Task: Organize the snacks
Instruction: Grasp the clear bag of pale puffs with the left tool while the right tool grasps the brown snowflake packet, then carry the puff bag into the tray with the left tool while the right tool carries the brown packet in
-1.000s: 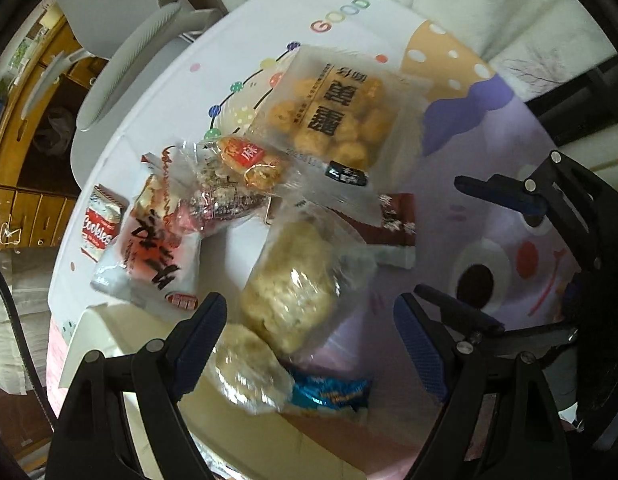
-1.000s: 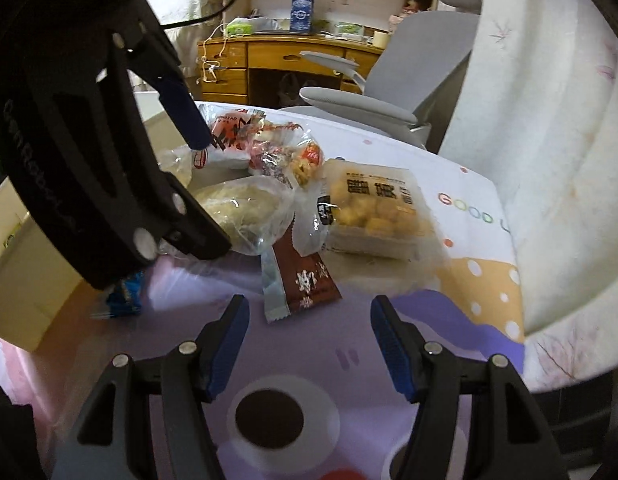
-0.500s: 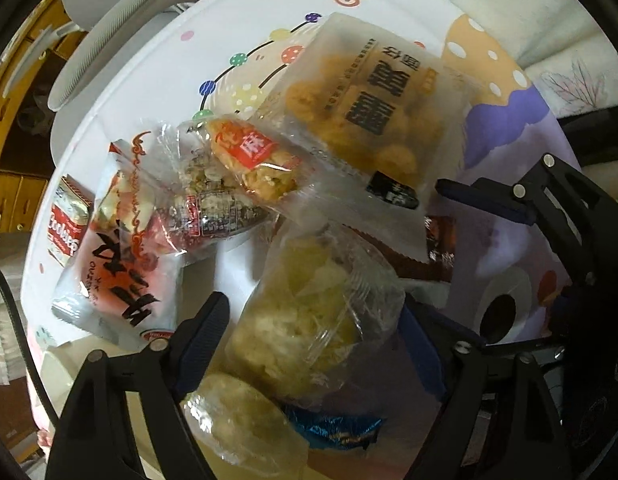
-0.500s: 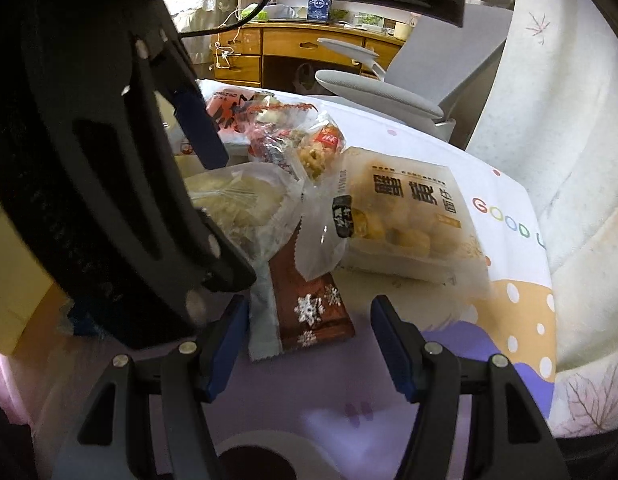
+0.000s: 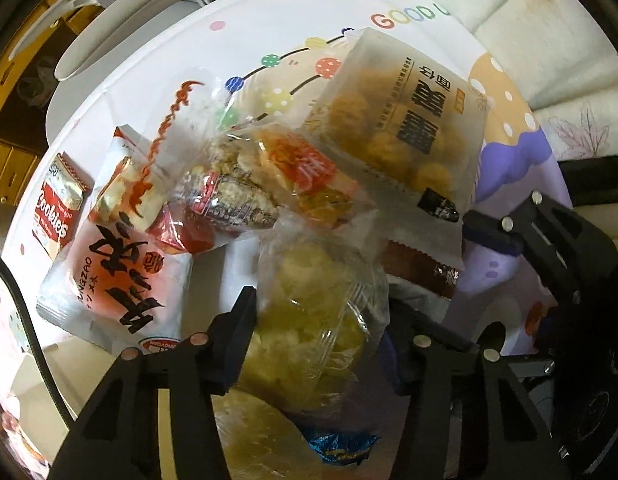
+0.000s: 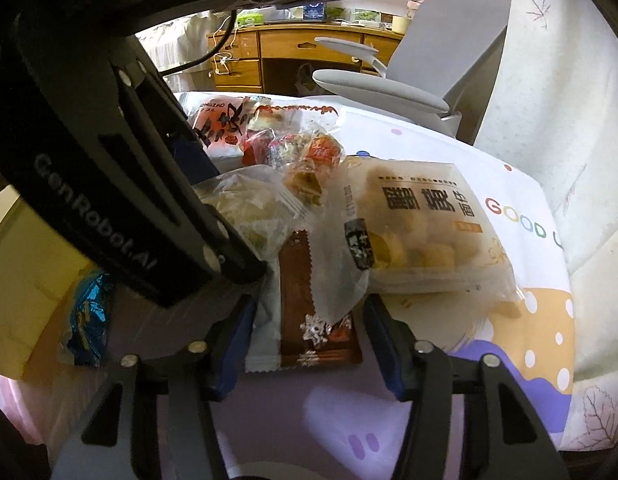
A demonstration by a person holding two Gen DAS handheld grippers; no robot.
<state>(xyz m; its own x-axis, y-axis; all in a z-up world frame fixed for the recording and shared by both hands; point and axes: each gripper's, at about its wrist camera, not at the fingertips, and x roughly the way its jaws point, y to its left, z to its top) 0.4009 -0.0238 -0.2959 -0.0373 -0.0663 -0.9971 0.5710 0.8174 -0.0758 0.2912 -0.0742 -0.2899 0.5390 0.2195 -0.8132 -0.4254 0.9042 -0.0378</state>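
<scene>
left claw (image 5: 317,344): pts straight down over the snack pile; jaws closing w/ clear pastry bag (image 5: 317,312) between them; left pad pressed into bag's side, right pad hidden behind the wrap, so full clamp can't be confirmed.
right claw (image 6: 307,340): angled down, low over worktop (image 6: 429,420); jaws closing around brown sachet (image 6: 313,320); narrow gaps both sides, pads not touching it.
clear pastry bag: pale crumbly pastry inside; sits mid-pile, beside brown sachet; in right view it's partly behind the left claw's black frame.
brown sachet: flat on cloth, serrated top edge tucked under corner of fried-ball pack (image 6: 417,232).
fried-ball pack: biggest item, far side of pile, black print on top.
red/white bag (image 5: 121,280): left of pile; small cookies pack (image 5: 61,208) just beside it at cloth edge.
small wrapped sweets (image 5: 265,188): clustered betw red/white bag & fried-ball pack.
blue wrapper (image 5: 341,446): near edge, under/behind pastry bag; 2nd pale pastry bag (image 5: 261,436) next to it.
worktop: patterned cloth, "GOOD" lettering at far edge.
bkgd: grey chair (image 6: 409,80), wooden desk (image 6: 293,52).
</scene>
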